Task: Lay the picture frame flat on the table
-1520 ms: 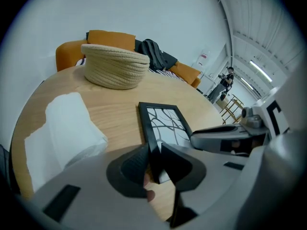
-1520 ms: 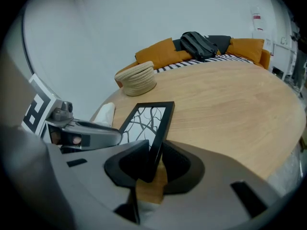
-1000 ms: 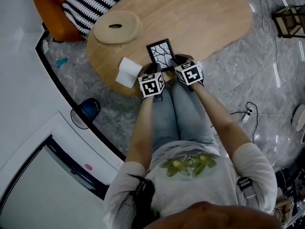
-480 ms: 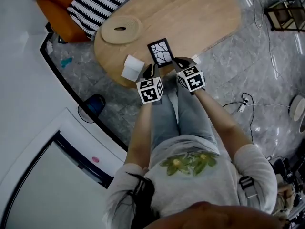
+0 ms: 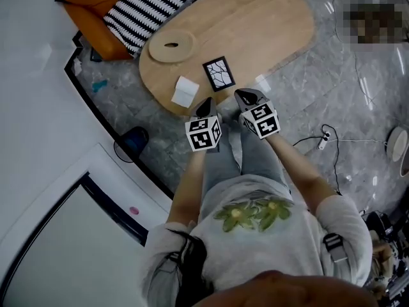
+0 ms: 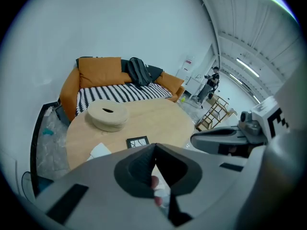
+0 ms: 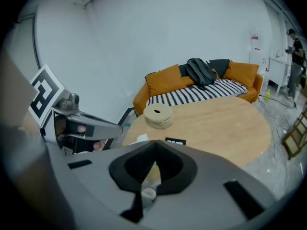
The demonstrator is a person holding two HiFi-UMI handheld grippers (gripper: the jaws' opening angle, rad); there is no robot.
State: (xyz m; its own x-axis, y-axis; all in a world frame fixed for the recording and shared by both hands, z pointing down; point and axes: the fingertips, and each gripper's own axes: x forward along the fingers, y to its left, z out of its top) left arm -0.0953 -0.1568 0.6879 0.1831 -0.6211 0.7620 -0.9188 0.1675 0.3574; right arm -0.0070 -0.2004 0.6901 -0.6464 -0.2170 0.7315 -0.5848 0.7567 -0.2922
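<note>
The picture frame (image 5: 219, 73), black-edged with a white branching pattern, lies flat on the oval wooden table (image 5: 255, 24) near its front edge. It also shows in the left gripper view as the frame (image 6: 138, 142) and in the right gripper view as the frame (image 7: 175, 141). My left gripper (image 5: 206, 106) hangs off the table's edge over the person's knees, shut with nothing in it. My right gripper (image 5: 246, 97) is beside it, also shut and empty. Both are well short of the frame. Each gripper view shows jaws pressed together, left gripper (image 6: 154, 148), right gripper (image 7: 155, 145).
A round beige ring-shaped object (image 5: 170, 46) sits on the table beyond the frame, a white folded paper (image 5: 185, 91) to its left, a small white item (image 5: 262, 83) at the table's edge. An orange sofa (image 5: 96, 8) with a striped cover stands behind. A power strip (image 5: 326, 135) lies on the floor.
Both grippers have drawn back from the frame toward the person and closed their jaws. The frame stays on the table.
</note>
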